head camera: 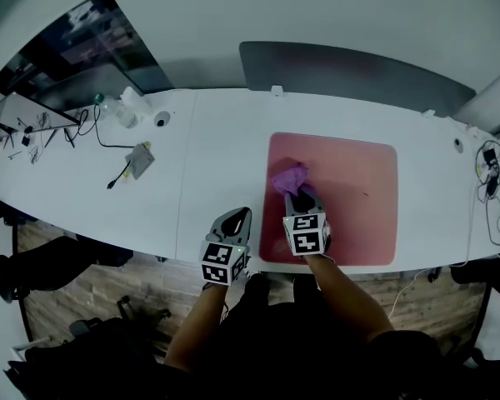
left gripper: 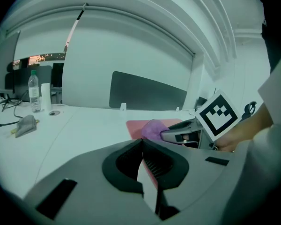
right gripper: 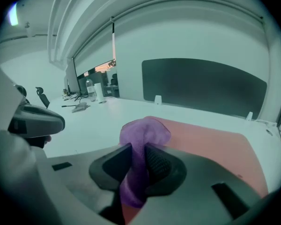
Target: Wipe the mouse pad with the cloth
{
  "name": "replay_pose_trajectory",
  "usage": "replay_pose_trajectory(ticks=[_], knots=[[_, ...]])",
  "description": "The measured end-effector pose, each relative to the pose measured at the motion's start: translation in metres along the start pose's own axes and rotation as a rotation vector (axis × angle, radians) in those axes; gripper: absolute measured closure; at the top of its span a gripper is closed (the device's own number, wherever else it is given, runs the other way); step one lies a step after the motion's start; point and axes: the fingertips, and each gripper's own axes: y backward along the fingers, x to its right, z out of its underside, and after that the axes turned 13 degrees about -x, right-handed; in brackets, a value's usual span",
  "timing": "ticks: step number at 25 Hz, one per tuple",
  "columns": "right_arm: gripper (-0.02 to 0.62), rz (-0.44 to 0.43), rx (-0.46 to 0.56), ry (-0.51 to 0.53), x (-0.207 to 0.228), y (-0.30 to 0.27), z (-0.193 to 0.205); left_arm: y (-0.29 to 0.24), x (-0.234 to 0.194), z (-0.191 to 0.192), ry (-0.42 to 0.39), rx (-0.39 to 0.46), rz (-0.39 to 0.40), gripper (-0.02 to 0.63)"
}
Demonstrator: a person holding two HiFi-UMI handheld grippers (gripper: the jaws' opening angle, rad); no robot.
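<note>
While your right gripper (head camera: 299,197) pinches the purple cloth (head camera: 288,176) between its jaws, what matters for the wipe is where the bare pad lies from that bunch. In the head view the pink mouse pad (head camera: 354,182) sits right of centre on the white table (head camera: 200,157). The cloth rests on the pad's left part, near the left edge and about midway up, with the gripper reaching in from the pad's lower edge. Nearly all of the uncovered pad therefore lies toward the right of the frame, with some toward the top, and very little lies to the cloth's left. The pad's longer side runs left to right, so a stroke toward the right along that side looks likely to cover the most ground, with further rows above and below it. In the right gripper view the cloth stands up ahead of the jaws as a folded lump and hangs down between them, gripped firmly by the look of it. Whether its lower part lies flat on the pad can't be told. Your left gripper (head camera: 237,220) is at the table's lower edge, just left of the pad's lower left corner, its jaws closed tip to tip on nothing. It is the farther one from the work, and you need it only if the pad starts to slide and you want its edge pinned.
</note>
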Motion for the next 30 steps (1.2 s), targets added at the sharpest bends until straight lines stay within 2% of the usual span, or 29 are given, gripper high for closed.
replay_pose_trajectory(ticks=[5,9,12,21,30], knots=[[0.504,-0.062,-0.054,0.024,-0.045,-0.023,0.008,0.017,-0.018,0.012,0.014,0.0,-0.02,0.584],[0.503,-0.03,-0.136,0.081,-0.052,-0.038,0.019,0.029,-0.023,0.022,0.015,-0.007,-0.011,0.584],[0.505,-0.014,-0.135,0.086,-0.048,-0.04,0.019,0.031,-0.024,0.03,0.015,-0.014,-0.002,0.584],[0.505,0.085,-0.108,-0.007,0.013,-0.023,0.041,0.014,0.002,0.026,-0.012,-0.032,0.056,0.584],[0.505,0.199,-0.119,-0.12,0.102,0.005,0.079,-0.014,0.05,0.019,-0.07,-0.058,0.148,0.584]])
